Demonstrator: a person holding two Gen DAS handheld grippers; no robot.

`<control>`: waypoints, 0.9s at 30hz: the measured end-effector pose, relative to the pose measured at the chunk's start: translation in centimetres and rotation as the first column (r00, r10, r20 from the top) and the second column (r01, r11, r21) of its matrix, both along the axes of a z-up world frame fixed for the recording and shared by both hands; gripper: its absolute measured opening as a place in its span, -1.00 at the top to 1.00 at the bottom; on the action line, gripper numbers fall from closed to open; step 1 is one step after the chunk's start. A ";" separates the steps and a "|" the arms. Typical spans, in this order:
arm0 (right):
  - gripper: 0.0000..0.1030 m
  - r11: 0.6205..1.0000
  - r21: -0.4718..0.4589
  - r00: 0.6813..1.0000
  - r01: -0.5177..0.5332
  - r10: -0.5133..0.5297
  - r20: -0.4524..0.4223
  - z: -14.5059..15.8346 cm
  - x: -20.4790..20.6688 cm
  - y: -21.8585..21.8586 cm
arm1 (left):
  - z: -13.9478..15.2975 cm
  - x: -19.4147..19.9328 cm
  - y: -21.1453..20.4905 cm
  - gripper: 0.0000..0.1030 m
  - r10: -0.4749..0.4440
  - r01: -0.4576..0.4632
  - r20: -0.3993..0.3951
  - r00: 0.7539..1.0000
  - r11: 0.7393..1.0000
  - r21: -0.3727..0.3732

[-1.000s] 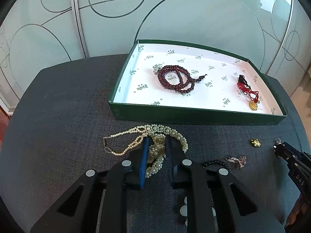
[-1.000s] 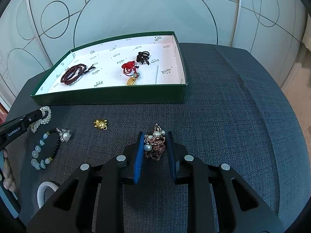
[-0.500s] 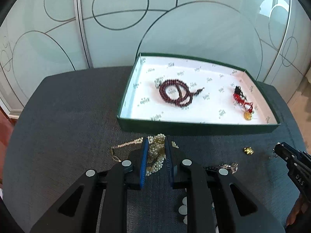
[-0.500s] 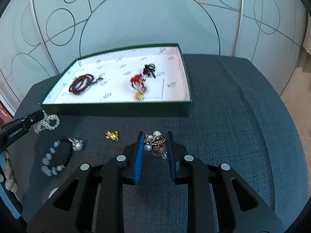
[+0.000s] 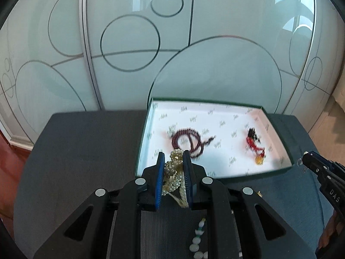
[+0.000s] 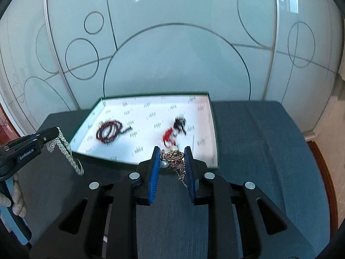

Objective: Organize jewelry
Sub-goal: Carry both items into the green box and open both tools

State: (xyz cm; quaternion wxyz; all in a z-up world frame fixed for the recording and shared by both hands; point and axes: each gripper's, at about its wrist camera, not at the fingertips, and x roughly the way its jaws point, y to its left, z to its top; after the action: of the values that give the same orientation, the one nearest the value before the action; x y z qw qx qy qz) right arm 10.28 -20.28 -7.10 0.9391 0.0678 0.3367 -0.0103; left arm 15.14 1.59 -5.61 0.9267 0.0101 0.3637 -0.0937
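My left gripper (image 5: 173,158) is shut on a bunched cream pearl necklace (image 5: 172,172), held above the dark table near the front left corner of the green tray (image 5: 140,146). From the right wrist view the same necklace (image 6: 64,151) dangles from the left gripper (image 6: 56,130). My right gripper (image 6: 171,152) is shut on a rose-gold chain with pearls (image 6: 172,159), raised just before the tray's front wall (image 6: 120,160). Inside the tray lie a dark red bead strand (image 5: 187,139) and a red cord piece with a gold pendant (image 5: 255,149).
A pale bead bracelet (image 5: 198,241) lies on the dark table (image 5: 86,151) below the left gripper. The right gripper's tip (image 5: 310,161) shows at the right edge. A frosted glass wall (image 6: 172,54) with circle lines stands behind. A hand (image 6: 15,196) holds the left handle.
Both grippers have risen off the table with their jewelry. The pearl necklace and the chain now hang clear of the cloth, and the tray sits lower and farther in both views.
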 end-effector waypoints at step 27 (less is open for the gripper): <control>0.57 0.996 -0.037 0.987 0.077 -0.081 -0.136 -5.9 12.4 -2.6 | -5.9 10.6 -2.8 0.66 0.038 -0.033 -0.103 0.994 0.998 0.050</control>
State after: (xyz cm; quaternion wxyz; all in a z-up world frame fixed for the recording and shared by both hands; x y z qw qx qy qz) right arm 22.64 -22.90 -13.00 0.9135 0.0655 0.3974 -0.0574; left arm 25.77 -1.21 -11.55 0.9075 0.0212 0.4138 -0.0689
